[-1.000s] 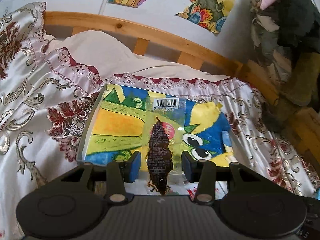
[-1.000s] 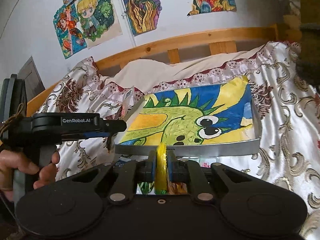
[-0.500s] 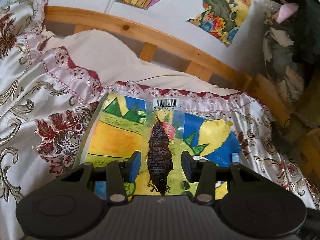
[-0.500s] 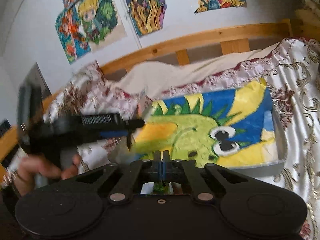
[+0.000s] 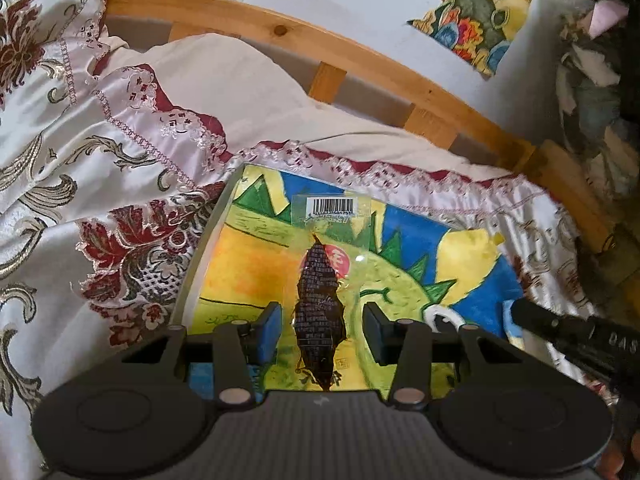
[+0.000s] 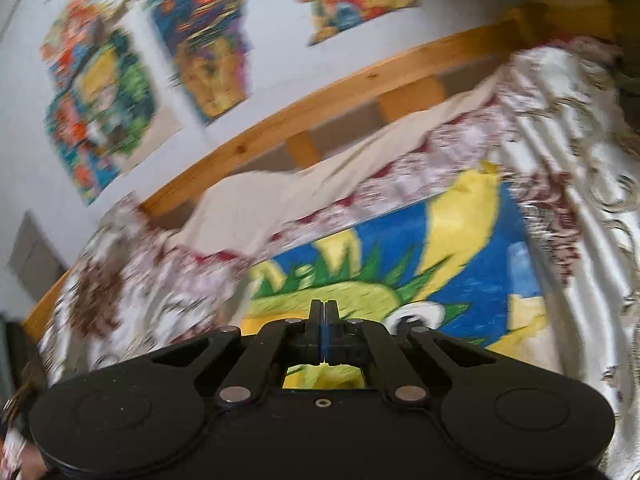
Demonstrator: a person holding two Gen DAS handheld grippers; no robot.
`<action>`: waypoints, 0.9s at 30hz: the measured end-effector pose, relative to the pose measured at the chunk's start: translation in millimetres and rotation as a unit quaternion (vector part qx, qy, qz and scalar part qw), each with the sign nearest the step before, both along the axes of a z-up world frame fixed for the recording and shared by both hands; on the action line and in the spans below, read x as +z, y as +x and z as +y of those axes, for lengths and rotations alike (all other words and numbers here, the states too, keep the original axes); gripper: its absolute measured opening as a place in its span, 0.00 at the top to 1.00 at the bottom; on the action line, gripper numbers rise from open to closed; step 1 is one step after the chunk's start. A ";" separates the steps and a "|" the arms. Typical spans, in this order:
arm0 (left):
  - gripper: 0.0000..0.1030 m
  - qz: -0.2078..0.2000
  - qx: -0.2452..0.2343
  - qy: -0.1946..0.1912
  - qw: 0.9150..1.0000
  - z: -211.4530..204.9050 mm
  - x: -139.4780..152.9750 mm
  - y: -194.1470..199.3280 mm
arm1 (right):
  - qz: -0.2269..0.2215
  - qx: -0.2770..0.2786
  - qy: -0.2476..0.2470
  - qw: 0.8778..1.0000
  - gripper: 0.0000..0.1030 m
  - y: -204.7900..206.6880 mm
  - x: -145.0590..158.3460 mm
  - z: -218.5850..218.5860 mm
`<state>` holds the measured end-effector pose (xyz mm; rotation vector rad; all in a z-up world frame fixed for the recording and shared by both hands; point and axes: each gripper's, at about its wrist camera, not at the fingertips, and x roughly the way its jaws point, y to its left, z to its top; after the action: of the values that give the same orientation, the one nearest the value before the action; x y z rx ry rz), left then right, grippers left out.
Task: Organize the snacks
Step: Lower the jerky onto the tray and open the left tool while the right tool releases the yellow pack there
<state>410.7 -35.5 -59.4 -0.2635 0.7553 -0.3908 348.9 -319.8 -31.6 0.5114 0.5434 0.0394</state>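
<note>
Left wrist view: your left gripper [image 5: 320, 330] holds a clear snack packet [image 5: 320, 292] between its part-spread jaws, over the painted tray [image 5: 208, 248] on the bed [image 5: 100, 160]. Your right gripper [image 6: 324, 334] is closed, empty, above the tray.

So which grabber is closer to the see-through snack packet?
Left. The left gripper has the clear snack packet between its fingers; the right gripper, shut and empty, is off to its right.
</note>
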 end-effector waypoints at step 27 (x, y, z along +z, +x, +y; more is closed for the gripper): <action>0.13 0.004 0.036 -0.017 0.999 10.3 -6.0 7.5 | -0.040 0.062 -0.067 0.995 0.12 -7.3 -19.7 26.4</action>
<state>418.2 -25.2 -65.4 -0.3228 0.7445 -0.3347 341.5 -293.4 -51.3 0.3436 0.4947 0.1407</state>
